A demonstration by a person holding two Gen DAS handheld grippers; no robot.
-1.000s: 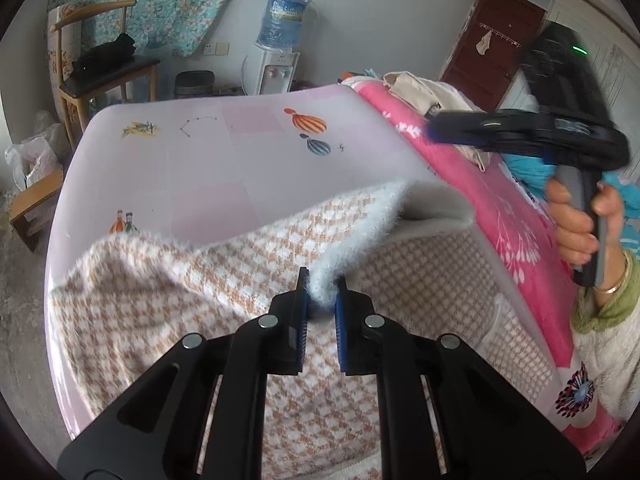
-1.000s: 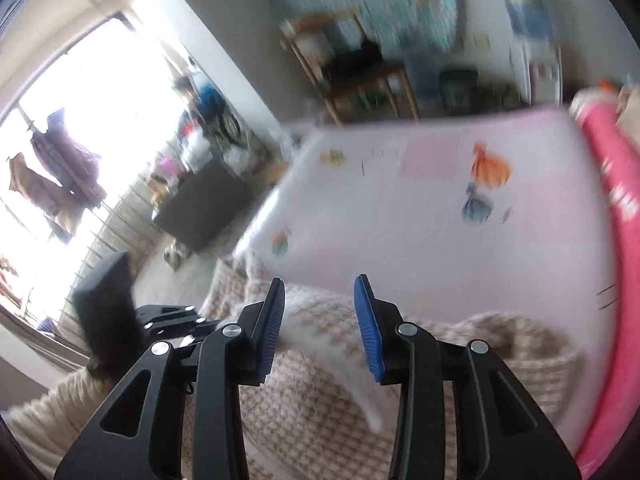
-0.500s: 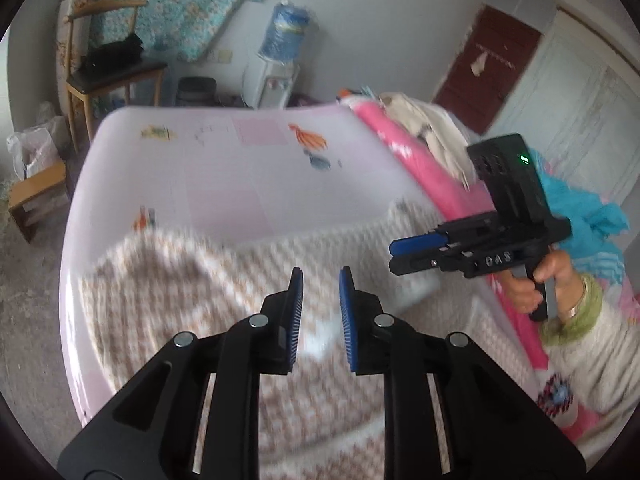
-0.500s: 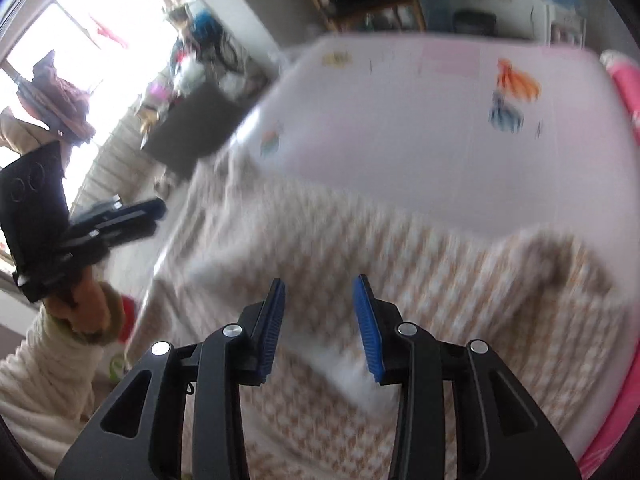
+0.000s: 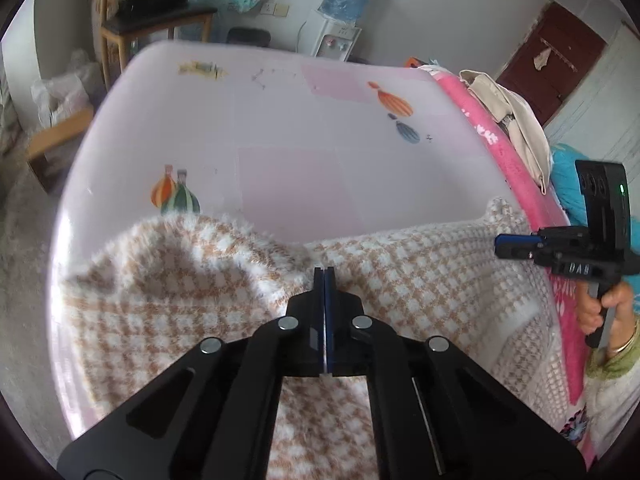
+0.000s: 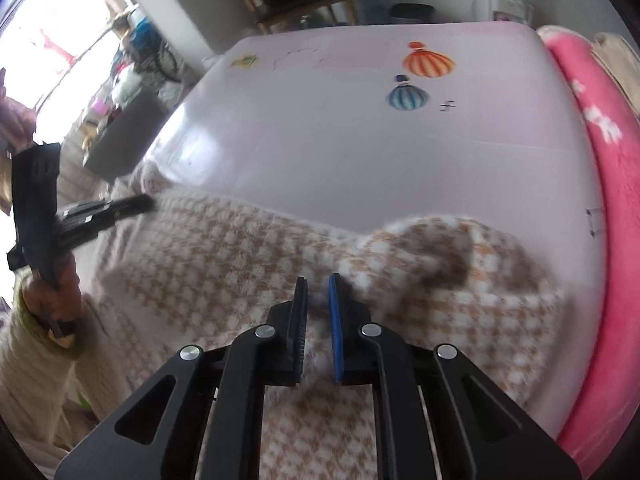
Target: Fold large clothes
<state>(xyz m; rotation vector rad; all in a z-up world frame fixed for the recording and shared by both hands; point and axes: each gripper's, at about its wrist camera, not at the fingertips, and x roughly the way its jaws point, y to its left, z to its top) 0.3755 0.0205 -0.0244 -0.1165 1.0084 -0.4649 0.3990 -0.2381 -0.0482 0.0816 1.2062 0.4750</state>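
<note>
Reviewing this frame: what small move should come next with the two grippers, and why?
Probably close the right gripper on the raised fold of the checked garment. Its jaws stand slightly apart with fuzzy fabric between them, while the left gripper looks shut, with the garment bunched right at its tips. With both edges held, the fold can proceed.
</note>
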